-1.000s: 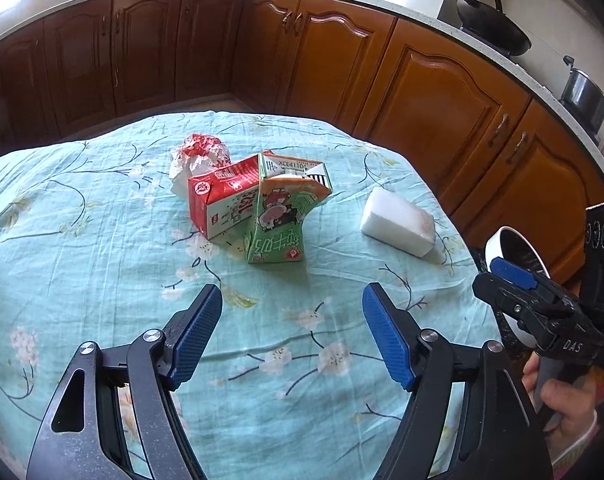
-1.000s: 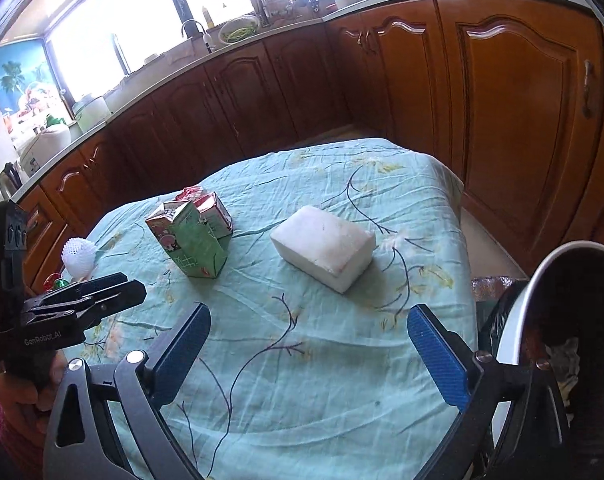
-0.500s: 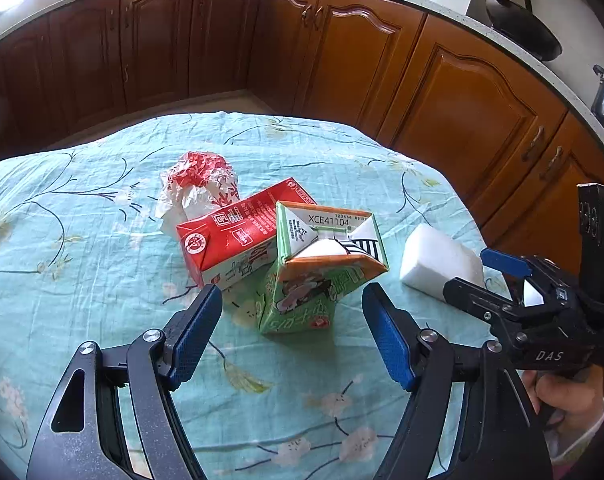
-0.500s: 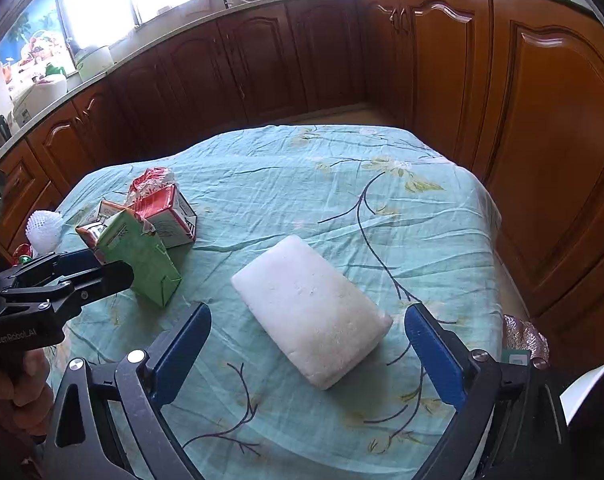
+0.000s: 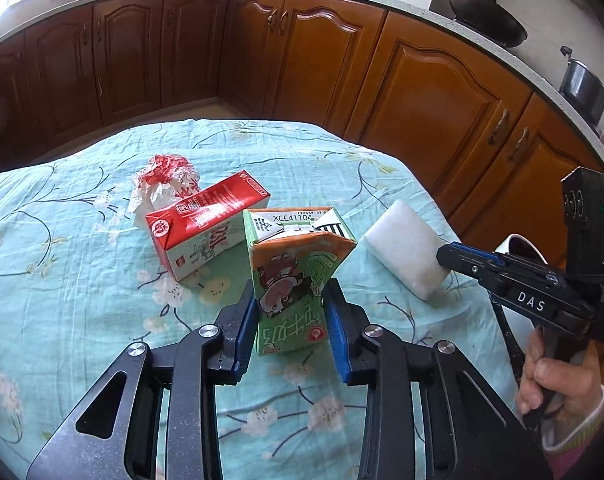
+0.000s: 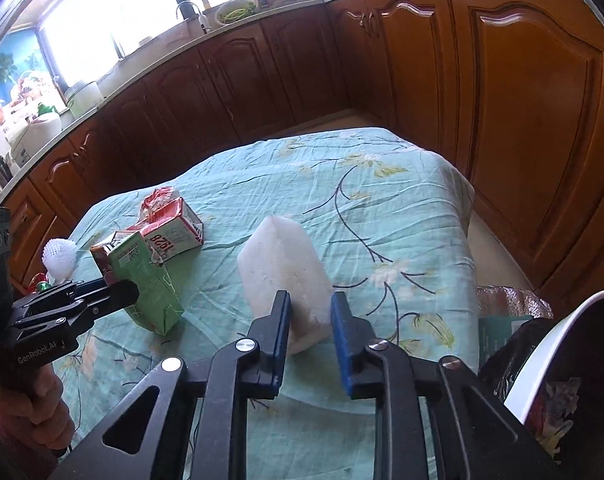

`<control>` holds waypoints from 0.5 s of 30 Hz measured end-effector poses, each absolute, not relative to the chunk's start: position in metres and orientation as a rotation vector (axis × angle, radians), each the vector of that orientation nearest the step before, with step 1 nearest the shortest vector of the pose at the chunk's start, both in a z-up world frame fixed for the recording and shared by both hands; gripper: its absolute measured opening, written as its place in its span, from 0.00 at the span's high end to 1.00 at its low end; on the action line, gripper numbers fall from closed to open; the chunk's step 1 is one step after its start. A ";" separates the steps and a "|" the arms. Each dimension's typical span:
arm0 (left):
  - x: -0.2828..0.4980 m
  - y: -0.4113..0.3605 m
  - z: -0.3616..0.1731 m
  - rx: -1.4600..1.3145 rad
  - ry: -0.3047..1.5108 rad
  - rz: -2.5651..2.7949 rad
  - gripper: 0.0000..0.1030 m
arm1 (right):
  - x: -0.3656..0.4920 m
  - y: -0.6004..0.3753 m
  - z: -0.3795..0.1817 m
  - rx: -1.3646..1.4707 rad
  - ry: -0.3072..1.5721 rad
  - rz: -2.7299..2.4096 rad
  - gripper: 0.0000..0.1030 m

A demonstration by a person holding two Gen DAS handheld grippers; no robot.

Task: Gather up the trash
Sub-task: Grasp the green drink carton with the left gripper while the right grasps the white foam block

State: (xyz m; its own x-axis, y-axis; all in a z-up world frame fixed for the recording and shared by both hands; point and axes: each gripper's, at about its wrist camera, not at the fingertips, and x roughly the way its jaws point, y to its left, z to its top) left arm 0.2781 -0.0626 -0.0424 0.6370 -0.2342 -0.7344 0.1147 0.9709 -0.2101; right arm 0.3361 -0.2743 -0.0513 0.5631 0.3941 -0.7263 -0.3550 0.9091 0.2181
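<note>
The kitchen was ringed with dark wooden cabinets under a pale counter, and in the middle stood a table under a teal floral cloth, rumpled in soft folds. Going left to right across it: at about ten o'clock lay a crumpled red-and-white wrapper, then a red carton on its side just in front of it, apparently touching it.

Next came the left gripper, its blue pads closed onto the lower sides of the green carton, which stood upright near the table's centre with its top flaps open. To the right, at about two o'clock, the white foam block was tipped up on one end with the right gripper pinched on its near end; the pads looked pressed into it.

Both grips sat low on their loads, so I judged a slow, straight lift wisest, the carton kept upright in case anything remained inside. The foam would likely be light but could pivot between the pads. The bin, white-rimmed and dark-lined, waited off the table's right edge at about four o'clock, so a short swing rightward should serve. The loose cloth might drag if anything were slid rather than lifted.
</note>
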 end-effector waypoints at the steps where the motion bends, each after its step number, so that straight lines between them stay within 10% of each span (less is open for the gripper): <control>1: 0.275 -0.062 -0.041 -0.154 0.860 -0.207 0.71 | 0.338 -0.270 -0.051 0.030 0.869 0.449 0.58; 4: 0.263 -0.059 -0.037 -0.165 0.857 -0.217 0.71 | 0.342 -0.259 -0.051 -0.019 0.855 0.455 0.26; 10: 0.248 -0.055 -0.033 -0.168 0.859 -0.223 0.71 | 0.366 -0.245 -0.076 -0.117 0.908 0.398 0.28; 12: 0.246 -0.055 -0.033 -0.171 0.864 -0.224 0.71 | 0.368 -0.249 -0.083 -0.116 0.935 0.370 0.52; 15: 0.245 -0.057 -0.032 -0.171 0.863 -0.236 0.71 | 0.358 -0.264 -0.075 0.000 0.917 0.382 0.51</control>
